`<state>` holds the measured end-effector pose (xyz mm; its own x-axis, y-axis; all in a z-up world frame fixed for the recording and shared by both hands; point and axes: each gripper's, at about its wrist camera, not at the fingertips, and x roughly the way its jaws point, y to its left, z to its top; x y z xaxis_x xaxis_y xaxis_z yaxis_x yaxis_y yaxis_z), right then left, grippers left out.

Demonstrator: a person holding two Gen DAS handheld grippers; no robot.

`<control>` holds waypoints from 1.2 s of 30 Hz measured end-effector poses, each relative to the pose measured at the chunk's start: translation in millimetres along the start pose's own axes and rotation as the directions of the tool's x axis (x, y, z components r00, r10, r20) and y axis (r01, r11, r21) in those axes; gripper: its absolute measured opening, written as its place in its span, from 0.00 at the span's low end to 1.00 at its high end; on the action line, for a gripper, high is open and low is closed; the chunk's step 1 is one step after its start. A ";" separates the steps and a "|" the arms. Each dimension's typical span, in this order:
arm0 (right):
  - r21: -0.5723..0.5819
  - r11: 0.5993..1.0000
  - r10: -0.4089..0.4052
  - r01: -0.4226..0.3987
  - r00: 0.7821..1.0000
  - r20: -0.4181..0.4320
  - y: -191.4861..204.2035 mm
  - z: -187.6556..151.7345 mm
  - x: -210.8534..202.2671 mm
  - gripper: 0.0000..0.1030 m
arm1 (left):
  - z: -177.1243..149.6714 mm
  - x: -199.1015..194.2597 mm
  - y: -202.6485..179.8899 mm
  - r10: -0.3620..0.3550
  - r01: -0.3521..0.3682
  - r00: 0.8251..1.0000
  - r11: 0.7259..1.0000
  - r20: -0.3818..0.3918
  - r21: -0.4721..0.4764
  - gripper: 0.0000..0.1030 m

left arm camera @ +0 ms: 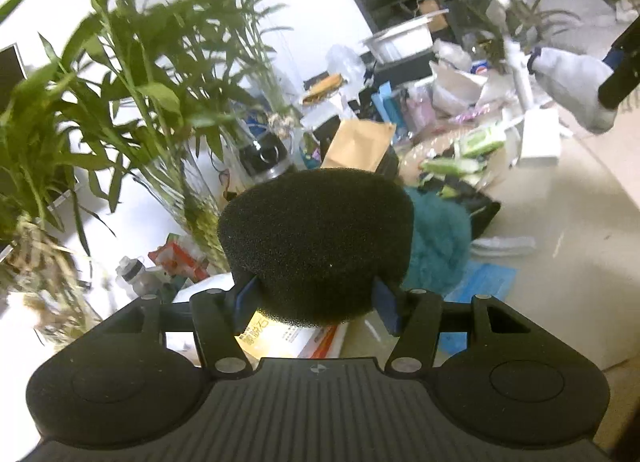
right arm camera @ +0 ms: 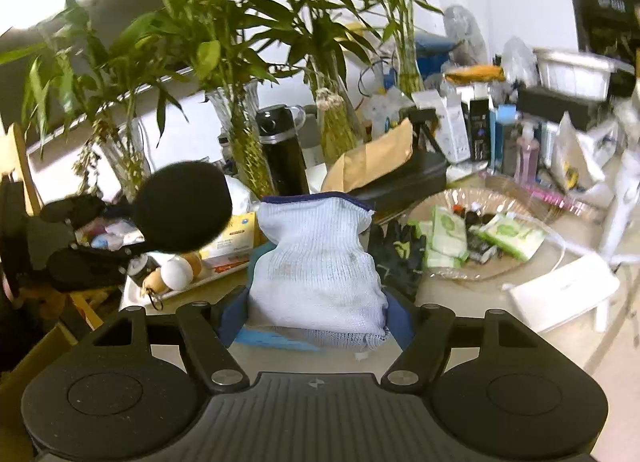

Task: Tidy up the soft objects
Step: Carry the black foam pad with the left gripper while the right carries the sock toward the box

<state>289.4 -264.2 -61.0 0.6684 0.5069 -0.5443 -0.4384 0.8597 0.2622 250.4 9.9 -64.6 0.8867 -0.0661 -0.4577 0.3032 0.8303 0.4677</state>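
two grippers are up over a crowded table (right arm camera: 460,294), each clamped on something soft. the left gripper (left arm camera: 316,298) has its blue fingers (left arm camera: 245,300) pressed into the sides of a black foam sponge (left arm camera: 316,242), a rounded block that bulges out above the grip; in the right wrist view the same sponge (right arm camera: 182,208) hangs in the air at the left, in front of the bamboo plants (right arm camera: 248,34). the right gripper (right arm camera: 318,316) is closed on a white knit glove (right arm camera: 318,266) with a dark blue cuff, cuff end pointing away from the camera; the left wrist view shows that glove (left arm camera: 572,82) held high at the far right. below the sponge in the left view sits a teal fluffy thing (left arm camera: 438,238), beside a flat blue sheet (left arm camera: 480,282) and a folded white cloth (left arm camera: 504,244) on the tabletop. further back, a clear tray (right arm camera: 492,230) holds green-and-white wet wipe packs (right arm camera: 510,234), with black gloves (right arm camera: 396,254) just beside it, a brown paper bag (right arm camera: 376,162) behind and a black flask (right arm camera: 282,150) among the vases.
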 end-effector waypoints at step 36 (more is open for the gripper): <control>-0.127 0.992 0.014 -0.009 0.999 0.042 70.9 -4.1 -154.2 0.71 | 40.1 -177.8 0.1 -0.362 0.351 0.932 0.911 -0.016 -0.215 0.57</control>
<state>152.8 -281.7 38.3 0.6868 0.5214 -0.5064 -0.5170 0.8401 0.1638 106.8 -0.4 47.1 0.7110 -0.3537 -0.6077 0.5123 0.8526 0.1032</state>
